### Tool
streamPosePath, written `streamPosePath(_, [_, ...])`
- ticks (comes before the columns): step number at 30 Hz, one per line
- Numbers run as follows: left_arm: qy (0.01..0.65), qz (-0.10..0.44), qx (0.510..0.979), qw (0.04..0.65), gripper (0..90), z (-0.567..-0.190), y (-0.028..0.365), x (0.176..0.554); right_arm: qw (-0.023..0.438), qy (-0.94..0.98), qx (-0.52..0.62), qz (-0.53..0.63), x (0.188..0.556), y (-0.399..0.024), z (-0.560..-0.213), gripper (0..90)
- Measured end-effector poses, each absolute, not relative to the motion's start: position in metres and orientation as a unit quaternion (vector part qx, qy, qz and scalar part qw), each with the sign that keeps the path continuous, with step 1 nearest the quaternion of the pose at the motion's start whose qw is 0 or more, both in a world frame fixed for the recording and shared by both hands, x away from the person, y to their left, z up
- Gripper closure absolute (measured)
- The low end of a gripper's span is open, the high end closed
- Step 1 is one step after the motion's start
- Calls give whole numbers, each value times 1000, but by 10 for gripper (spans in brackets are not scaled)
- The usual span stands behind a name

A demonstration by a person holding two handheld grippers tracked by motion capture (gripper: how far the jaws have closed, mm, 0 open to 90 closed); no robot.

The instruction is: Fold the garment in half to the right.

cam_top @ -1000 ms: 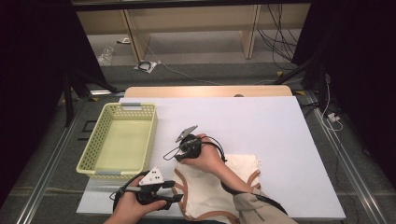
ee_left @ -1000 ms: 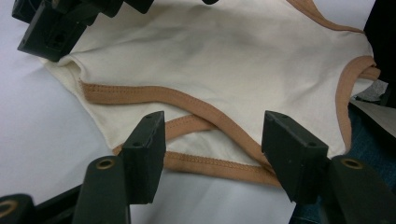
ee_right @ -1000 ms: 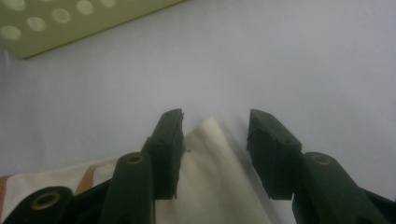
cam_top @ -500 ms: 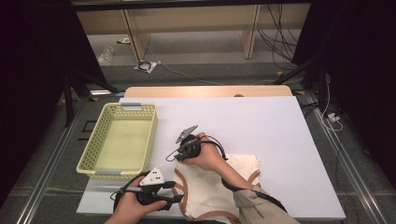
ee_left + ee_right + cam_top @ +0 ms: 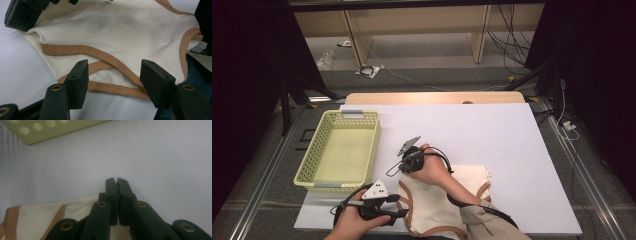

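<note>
Cream cotton garment with tan trim point(image 5: 437, 205) lies flat on the white bench point(image 5: 492, 135). Right claw point(image 5: 117, 182) has just closed, apparently pinching its far corner; left claw point(image 5: 112, 75) stands apart over the near hem. It should grip that trim squarely before lifting.

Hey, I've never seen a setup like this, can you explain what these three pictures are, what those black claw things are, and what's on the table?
A person sits at a white table and holds a hand-worked gripper in each hand. One picture looks down from above the table. The other two come from small cameras riding on each gripper, looking along its black jaws.

On the table lie a yellow basket and a cream garment with tan trim.

The left gripper hovers with its jaws apart over the garment's trimmed edge, pressing on nothing. The right gripper has just been closing its jaws and now has them pressed together at the garment's far edge; whether cloth is caught between them is hard to tell.
</note>
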State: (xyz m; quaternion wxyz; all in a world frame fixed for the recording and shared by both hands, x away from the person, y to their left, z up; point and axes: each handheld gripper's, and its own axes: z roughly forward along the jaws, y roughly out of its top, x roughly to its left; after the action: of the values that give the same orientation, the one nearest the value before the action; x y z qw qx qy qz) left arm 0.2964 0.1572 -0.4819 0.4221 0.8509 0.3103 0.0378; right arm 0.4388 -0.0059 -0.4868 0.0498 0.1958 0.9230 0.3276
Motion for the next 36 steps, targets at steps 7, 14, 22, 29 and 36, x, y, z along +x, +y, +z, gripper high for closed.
streamPosePath(7, [307,35,854,418,402,-483,156,295,58,923,196,325,437,-5,-485,898])
streamPosePath(14, [313,42,857,407,406,-483,155,293,65,921,196,332,436,-6,-482,899])
streamPosePath(22, [333,49,859,387,370,-485,155,290,75,912,199,350,436,-7,-472,899])
streamPosePath(29, [343,43,857,381,347,-490,154,292,82,906,203,363,438,-12,-464,899])
streamPosePath(36, [358,52,851,381,324,-492,152,295,84,907,200,362,438,-14,-460,899])
